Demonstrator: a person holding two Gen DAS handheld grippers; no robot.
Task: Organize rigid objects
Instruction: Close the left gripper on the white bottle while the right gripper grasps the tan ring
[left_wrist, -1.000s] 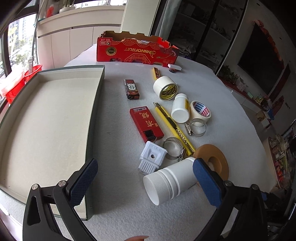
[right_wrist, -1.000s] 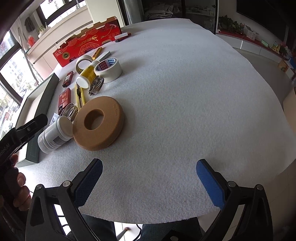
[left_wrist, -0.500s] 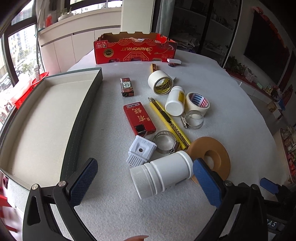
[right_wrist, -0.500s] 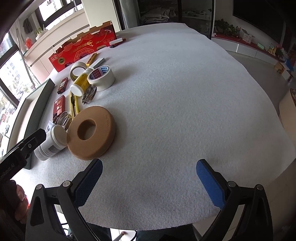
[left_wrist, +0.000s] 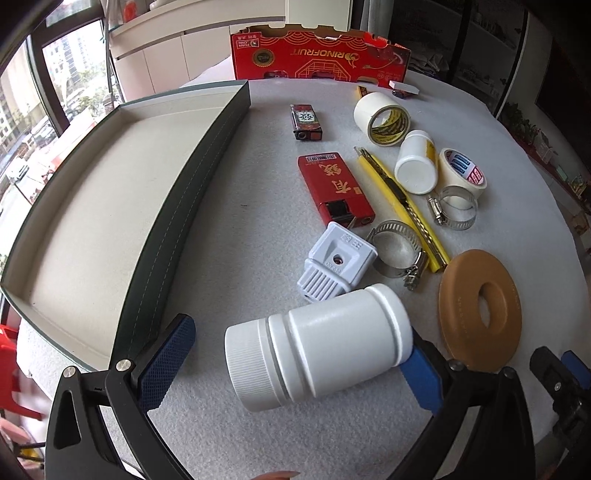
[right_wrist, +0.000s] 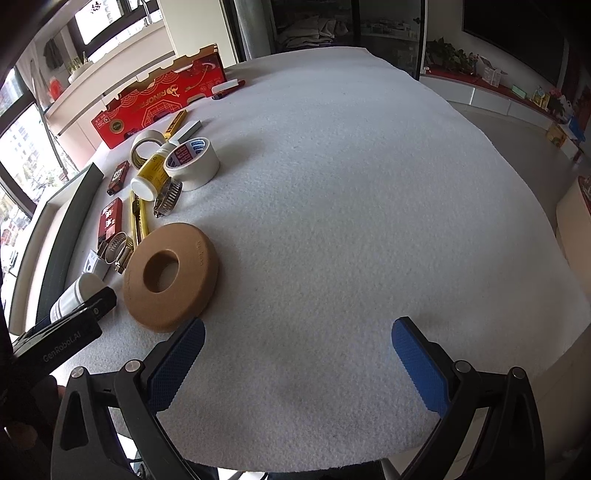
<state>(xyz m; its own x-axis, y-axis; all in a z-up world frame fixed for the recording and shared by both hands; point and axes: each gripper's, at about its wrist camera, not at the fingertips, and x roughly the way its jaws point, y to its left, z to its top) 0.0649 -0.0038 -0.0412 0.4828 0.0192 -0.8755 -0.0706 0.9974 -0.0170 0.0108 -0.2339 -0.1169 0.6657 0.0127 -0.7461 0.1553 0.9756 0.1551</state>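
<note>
A large white screw-cap bottle (left_wrist: 317, 343) lies on its side between the open fingers of my left gripper (left_wrist: 295, 365); its base covers the tip of the right pad. It also shows in the right wrist view (right_wrist: 75, 293). Beyond it lie a white plug (left_wrist: 334, 264), a tan ring (left_wrist: 480, 308), two hose clamps (left_wrist: 400, 251), a yellow utility knife (left_wrist: 400, 206), a red lighter box (left_wrist: 334, 188), a small white bottle (left_wrist: 415, 166) and tape rolls (left_wrist: 380, 118). My right gripper (right_wrist: 295, 365) is open and empty over bare felt.
A dark-walled open tray (left_wrist: 92, 206) with a beige floor stands at the left. A red cardboard box (left_wrist: 319, 55) stands at the table's far edge. The table's rim (right_wrist: 554, 236) curves off to the right.
My left gripper has moved forward and down, so the large white bottle now lies between its fingers. My right gripper has drifted slightly; both stay open.
</note>
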